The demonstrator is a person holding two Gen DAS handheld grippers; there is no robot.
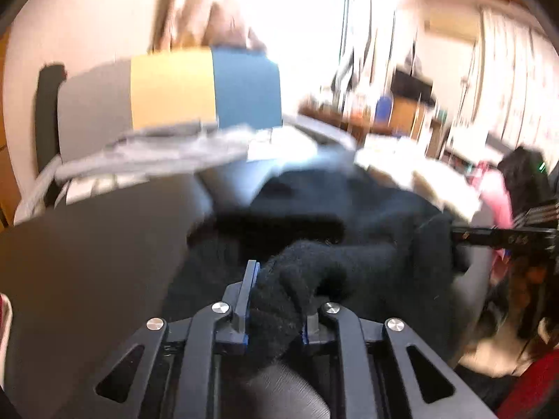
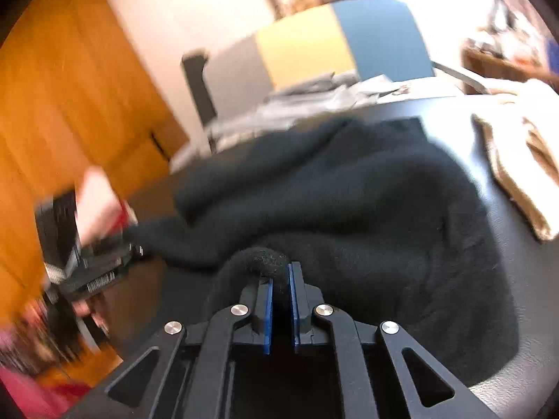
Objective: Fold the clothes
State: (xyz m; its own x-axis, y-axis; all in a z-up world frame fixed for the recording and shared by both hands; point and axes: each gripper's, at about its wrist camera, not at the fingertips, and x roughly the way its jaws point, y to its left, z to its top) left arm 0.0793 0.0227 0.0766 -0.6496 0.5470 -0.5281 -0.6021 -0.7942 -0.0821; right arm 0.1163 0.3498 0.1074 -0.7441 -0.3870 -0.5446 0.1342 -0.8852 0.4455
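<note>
A black fleece garment [image 2: 335, 188] lies bunched on a dark grey table [image 2: 503, 279]. My right gripper [image 2: 279, 279] is shut on a rolled fold of its near edge, the blue pads pinching the cloth. In the left wrist view the same black garment [image 1: 349, 216] spreads ahead, and my left gripper [image 1: 279, 279] is shut on a thick bunch of it that fills the gap between the fingers. The right gripper's black body [image 1: 506, 235] shows at the right edge of that view, and the left gripper's body [image 2: 94, 269] shows at the left of the right wrist view.
A beige folded garment [image 2: 524, 174] lies on the table at the right. Grey clothes [image 1: 146, 150] are piled at the far side, before a grey, yellow and blue panel [image 1: 174, 87]. A wooden door [image 2: 70, 104] stands at the left. A person's pink sleeve [image 1: 496, 195] is at right.
</note>
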